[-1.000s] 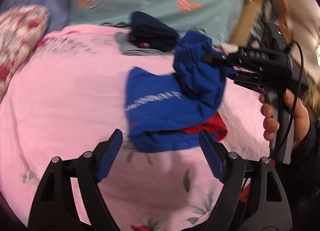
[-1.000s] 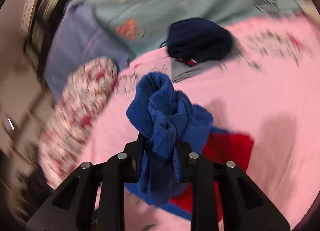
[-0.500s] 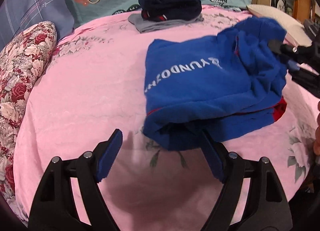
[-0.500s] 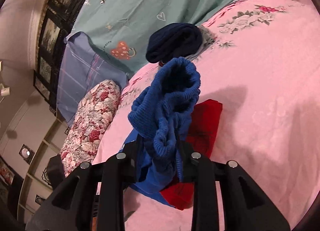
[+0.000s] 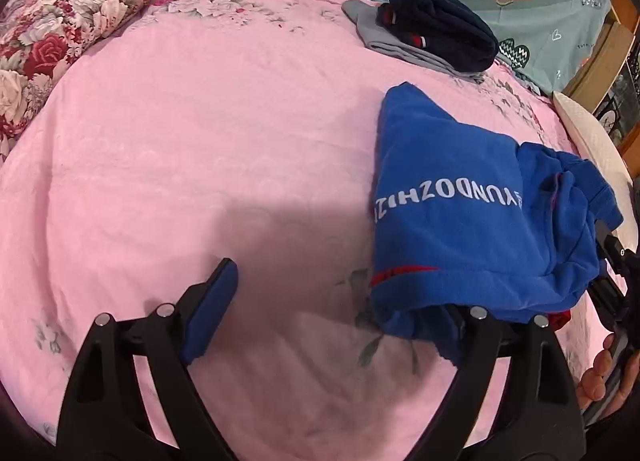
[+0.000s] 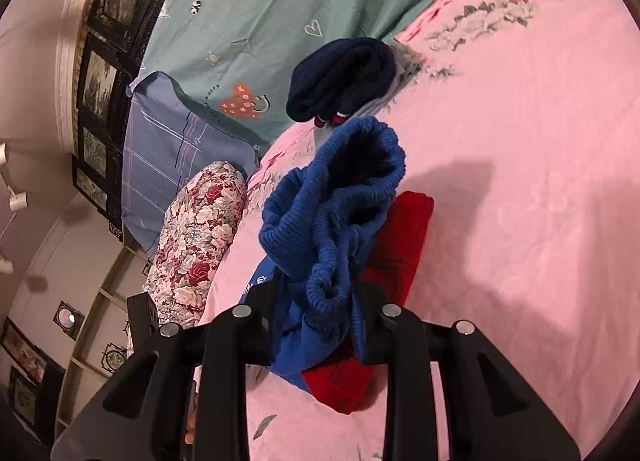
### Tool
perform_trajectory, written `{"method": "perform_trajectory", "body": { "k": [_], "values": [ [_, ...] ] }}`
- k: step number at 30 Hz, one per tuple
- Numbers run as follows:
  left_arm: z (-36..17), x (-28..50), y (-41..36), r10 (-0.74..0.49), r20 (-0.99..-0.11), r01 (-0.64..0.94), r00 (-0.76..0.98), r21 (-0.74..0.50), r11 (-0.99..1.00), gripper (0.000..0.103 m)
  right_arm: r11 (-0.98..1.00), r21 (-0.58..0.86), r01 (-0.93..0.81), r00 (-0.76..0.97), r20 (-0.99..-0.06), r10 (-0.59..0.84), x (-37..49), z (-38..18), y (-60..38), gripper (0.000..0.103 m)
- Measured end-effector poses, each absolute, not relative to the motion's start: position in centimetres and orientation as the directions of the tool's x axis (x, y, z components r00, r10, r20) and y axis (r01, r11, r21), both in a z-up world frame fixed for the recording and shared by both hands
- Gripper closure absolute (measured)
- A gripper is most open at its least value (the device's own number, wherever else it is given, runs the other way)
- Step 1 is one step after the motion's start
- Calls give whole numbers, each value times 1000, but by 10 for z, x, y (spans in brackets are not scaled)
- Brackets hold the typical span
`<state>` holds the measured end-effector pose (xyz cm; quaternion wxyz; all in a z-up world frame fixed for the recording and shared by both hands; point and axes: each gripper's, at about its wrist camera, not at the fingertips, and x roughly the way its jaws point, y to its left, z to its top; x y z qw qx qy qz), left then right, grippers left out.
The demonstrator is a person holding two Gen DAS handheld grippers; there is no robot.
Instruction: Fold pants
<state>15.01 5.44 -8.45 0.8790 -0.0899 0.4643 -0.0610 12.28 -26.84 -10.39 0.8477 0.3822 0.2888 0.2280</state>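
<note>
Left wrist view first: our left gripper (image 5: pixel 336 313) stands spread wide over the pink bedspread (image 5: pixel 192 133), and its jaws have just been opening further. One blue pad sits bare at lower left of the frame; the other finger is tucked under the near edge of the blue pants (image 5: pixel 460 213), so whether cloth lies between the pads we cannot tell. The pants lie bunched at right of centre, white lettering across them, a red stripe near the hem. At the far right edge we see the right gripper (image 5: pixel 612 261) at the pants' far end, with a hand (image 5: pixel 604 377) below it. Upper right, a folded navy garment (image 5: pixel 440 21) rests on a grey one (image 5: pixel 384 37). Upper left, a floral pillow (image 5: pixel 64 9).

Over to the right wrist view: our right gripper (image 6: pixel 316 309) is pinching the ribbed blue waistband of the pants (image 6: pixel 336 213), which bunches up between the fingers in the centre of the frame. A red part (image 6: pixel 400 245) of the fabric lies just behind on the bedspread. The navy garment (image 6: pixel 344 77) sits above centre, the floral pillow (image 6: pixel 196 237) at left.
</note>
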Motion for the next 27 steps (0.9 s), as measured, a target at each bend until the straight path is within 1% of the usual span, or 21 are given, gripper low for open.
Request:
{"method": "perform_trajectory", "body": {
  "k": [2,3,4,6,8,9,10,11,12,13,16,18,19,21,22,23,25,26,27],
  "values": [
    [-82,145,58,-198,-786,5,586,-241,970,16,572,808,-139,718,-315,620,122,-107,-273,75],
    [-77,141,59,-192,-767,-2,612,-245,970,16,528,840,-130,706,-295,644,121,-110,-276,75],
    [-70,137,59,-168,-745,-7,646,-225,974,16,469,874,-125,690,-263,675,120,-112,-279,74],
    [-56,127,58,-94,-687,-18,721,-155,988,16,303,944,-128,639,-155,754,119,-119,-281,74],
    [-52,127,64,-51,-662,-42,748,-124,991,15,236,966,-104,605,-127,786,115,-127,-277,74],
    [-57,131,68,-55,-685,-48,727,-131,990,14,250,965,-83,590,-155,792,115,-132,-273,74],
    [-62,136,71,-63,-705,-52,707,-141,989,14,293,955,-51,579,-211,788,113,-137,-268,74],
    [-65,139,72,-71,-717,-52,693,-147,988,14,347,938,-22,565,-275,778,112,-143,-263,79],
    [-67,139,73,-72,-722,-50,688,-146,988,14,376,926,-28,571,-294,767,109,-144,-261,79],
    [-67,139,74,-74,-721,-49,689,-148,988,14,397,917,-37,574,-306,760,108,-141,-259,76],
    [-64,140,75,-68,-718,-43,693,-135,990,14,426,901,-80,562,-313,766,107,-126,-250,74],
    [-68,140,78,-83,-739,-35,669,-143,989,14,516,851,-100,529,-393,752,106,-118,-241,70],
    [-69,138,80,-91,-747,-32,658,-148,989,14,547,830,-111,523,-419,742,105,-115,-239,64],
    [-68,132,82,-92,-758,-17,646,-136,991,15,633,763,-135,537,-480,694,93,-101,-239,46],
    [-63,127,84,-87,-752,-11,653,-124,992,15,671,730,-129,556,-507,659,87,-95,-242,25],
    [-56,121,85,-89,-742,3,665,-117,993,15,700,704,-120,597,-513,617,78,-86,-250,12],
    [-35,111,88,-107,-707,41,699,-111,993,13,696,708,-116,663,-467,585,69,-74,-268,2],
    [-24,110,89,-131,-686,65,716,-121,990,9,680,723,-120,670,-447,593,69,-74,-274,2],
    [-13,112,88,-182,-660,107,729,-154,982,4,654,748,-115,663,-432,611,73,-75,-279,2]
  ]
}}
